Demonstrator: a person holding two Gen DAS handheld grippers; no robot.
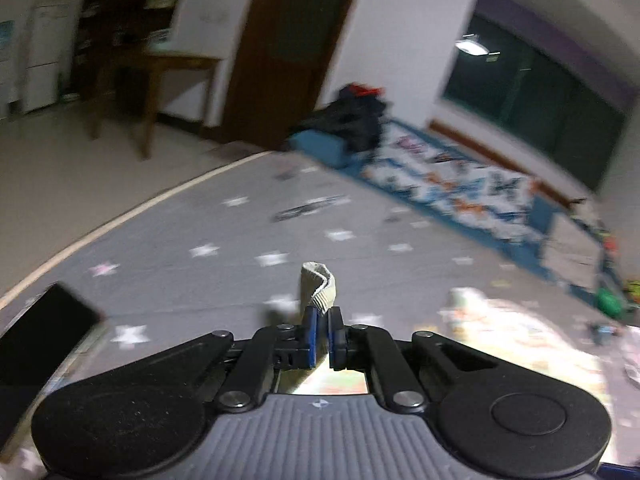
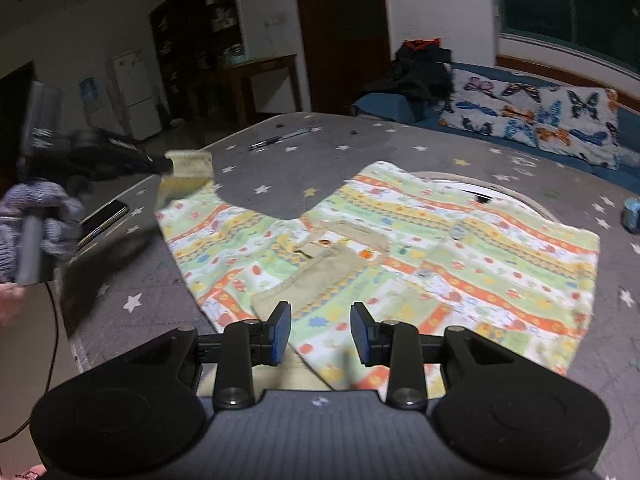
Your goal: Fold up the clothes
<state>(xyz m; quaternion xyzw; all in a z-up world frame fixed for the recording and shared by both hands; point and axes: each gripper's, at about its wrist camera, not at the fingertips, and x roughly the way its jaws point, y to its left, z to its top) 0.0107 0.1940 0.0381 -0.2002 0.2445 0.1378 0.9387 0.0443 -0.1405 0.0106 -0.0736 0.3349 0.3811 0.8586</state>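
Plainly, in the left wrist view the left gripper point(image 1: 322, 322) is clenched on a ribbed beige cuff point(image 1: 319, 289), a folded bit of it standing up above the pads, lifted over the grey star-printed mat point(image 1: 224, 232); the picture is blurred, and a dark phone point(image 1: 38, 338) lies at the mat's left edge. From the right wrist view, the patterned shirt point(image 2: 400, 248) lies spread flat across the mat's middle, one sleeve raised toward the left edge where the left gripper holds it. The right gripper point(image 2: 320, 332) hovers with fingers apart and nothing between them above the shirt's near hem. Judging by this, a sleeve fold is in hand; next the sleeve needs carrying across onto the shirt's body. No writing can be read in either view.
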